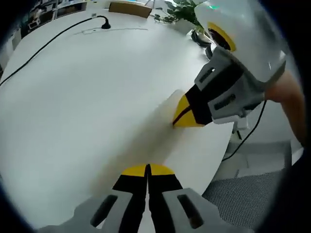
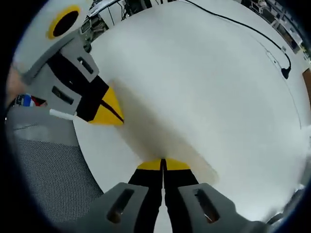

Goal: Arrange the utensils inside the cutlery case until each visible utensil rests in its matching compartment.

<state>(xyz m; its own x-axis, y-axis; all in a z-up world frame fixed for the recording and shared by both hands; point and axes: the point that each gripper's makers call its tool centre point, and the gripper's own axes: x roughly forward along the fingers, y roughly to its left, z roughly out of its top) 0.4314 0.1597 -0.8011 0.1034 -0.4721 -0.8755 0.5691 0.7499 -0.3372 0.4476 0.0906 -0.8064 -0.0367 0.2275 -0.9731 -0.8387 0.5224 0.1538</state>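
Left gripper view: the left gripper (image 1: 147, 170), jaws closed, and the right gripper (image 1: 182, 116) ahead each pinch an end of a pale flat object (image 1: 155, 133), likely the cutlery case, probably carrying it together. White table (image 1: 87, 97), black cable (image 1: 53, 39), plant (image 1: 182, 9).

Right gripper view: right gripper (image 2: 163, 165) closed on the near edge; mesh chair (image 2: 48, 165) left.

- Left gripper view: left gripper (image 1: 147, 168) low over the counter (image 1: 87, 97), jaws together, near the counter's edge.
- Right gripper (image 1: 187, 116) comes in from the right, above and beyond it, tips close over the counter.
- Cable (image 1: 48, 41) crosses the far counter to a plug (image 1: 104, 23).
- Plant (image 1: 177, 10) at the far edge.
- Mesh chair (image 1: 243, 194) below the edge, right.
- Right gripper view: chair (image 2: 48, 165) lies left.
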